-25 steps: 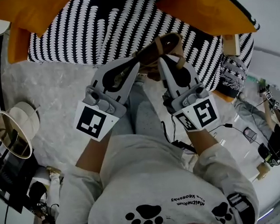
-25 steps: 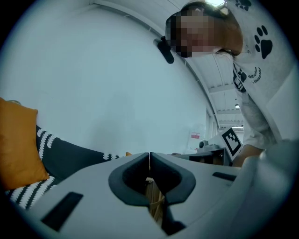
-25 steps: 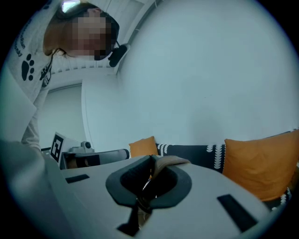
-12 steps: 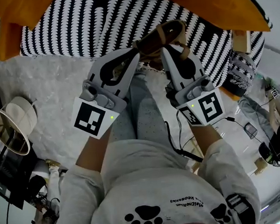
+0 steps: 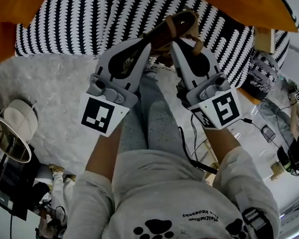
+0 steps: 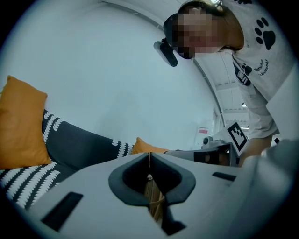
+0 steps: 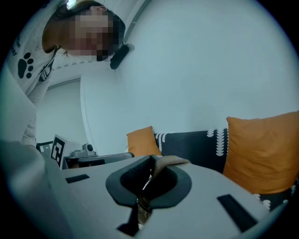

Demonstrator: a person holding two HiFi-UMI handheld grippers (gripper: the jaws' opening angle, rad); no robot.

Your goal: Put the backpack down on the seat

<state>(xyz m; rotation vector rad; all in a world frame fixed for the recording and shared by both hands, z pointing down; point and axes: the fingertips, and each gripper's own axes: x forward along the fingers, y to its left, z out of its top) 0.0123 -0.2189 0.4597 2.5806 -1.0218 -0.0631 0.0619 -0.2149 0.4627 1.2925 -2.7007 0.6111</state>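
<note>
The backpack strap hangs over the sofa seat, cushions apparently flanking it.

Held in my hands: left gripper and right gripper, both smooth grey moulded plastic with a matt finish, darker matt lining round the jaw hollows, and marker cubes in flat black-and-white print without gloss. Between my jaws: backpack strap, tan, leather-like with a soft sheen from above, fibrous where it shows in the left gripper view. Below: seat, black-and-white patterned cloth, nubbly and matt; cushion, plain orange cloth, matt; floor, grey, mottled, dull. On me: shirt, soft grey cloth with black printed paws.
</note>
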